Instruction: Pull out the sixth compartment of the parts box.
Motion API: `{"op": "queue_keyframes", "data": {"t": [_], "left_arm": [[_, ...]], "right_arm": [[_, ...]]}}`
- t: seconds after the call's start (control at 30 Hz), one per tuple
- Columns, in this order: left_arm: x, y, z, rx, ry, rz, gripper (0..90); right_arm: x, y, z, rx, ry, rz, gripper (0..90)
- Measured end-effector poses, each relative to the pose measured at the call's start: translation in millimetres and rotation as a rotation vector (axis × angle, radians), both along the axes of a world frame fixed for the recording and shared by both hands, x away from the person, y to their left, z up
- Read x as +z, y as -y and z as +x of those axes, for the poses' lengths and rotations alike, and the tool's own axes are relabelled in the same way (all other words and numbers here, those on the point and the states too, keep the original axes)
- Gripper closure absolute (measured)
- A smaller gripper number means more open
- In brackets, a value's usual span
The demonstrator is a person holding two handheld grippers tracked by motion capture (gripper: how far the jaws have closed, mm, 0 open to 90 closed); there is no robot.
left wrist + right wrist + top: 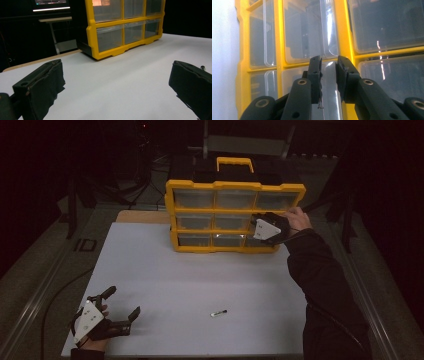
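A yellow organizer (235, 185) with clear drawers stands at the back of the white table (190, 275). My right gripper (254, 224) reaches into its right column at about the middle row. In the right gripper view the jaws (329, 65) pinch the clear pull (330, 82) of a drawer, both pads against it, with the yellow frame (342, 30) behind. My left gripper (124, 301) rests at the table's front left, jaws wide open and empty (117, 72). A small dark-and-white piece (218, 313) lies alone near the front edge.
A yellow carry handle (235, 164) tops the organizer. Bare white table stretches between the left gripper and the organizer (91, 37). The person's dark right sleeve (320, 285) crosses the table's right edge. Dark stands and a desk sit beyond the table.
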State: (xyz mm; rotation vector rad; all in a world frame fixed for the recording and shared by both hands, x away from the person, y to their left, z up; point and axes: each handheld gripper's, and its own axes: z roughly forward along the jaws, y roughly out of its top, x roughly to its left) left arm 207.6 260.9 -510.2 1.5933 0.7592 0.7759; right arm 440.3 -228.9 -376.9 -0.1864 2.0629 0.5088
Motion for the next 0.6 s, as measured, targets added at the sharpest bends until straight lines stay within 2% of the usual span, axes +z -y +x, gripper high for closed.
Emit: {"op": "queue_keyframes", "data": {"t": [0.17, 0.2, 0.23, 0.33, 0.43, 0.6], "left_arm": [[0.0, -0.1, 0.1, -0.001, 0.0, 0.001, 0.1], [0.1, -0.2, -0.1, 0.001, 0.001, -0.001, 0.1], [0.1, -0.2, -0.1, 0.001, 0.001, -0.001, 0.1], [0.1, -0.5, 0.0, 0.0, 0.001, -0.002, 0.1], [-0.2, -0.8, 0.3, 0.001, 0.0, -0.001, 0.1], [-0.1, -0.3, 0.2, -0.003, 0.001, 0.0, 0.1]], "right_arm": [[1.0, -0.7, 0.3, -0.008, -0.01, 0.005, 74.6], [4.4, -2.8, 0.9, -0.027, -0.039, 0.007, 74.6], [4.4, -2.8, 0.9, -0.027, -0.039, 0.007, 74.6], [9.6, -0.9, 1.1, -0.024, -0.093, 0.013, 74.5], [11.9, -0.4, -0.6, -0.022, -0.104, -0.001, 74.4], [16.1, -0.3, -6.0, -0.02, -0.151, 0.017, 74.2]]}}
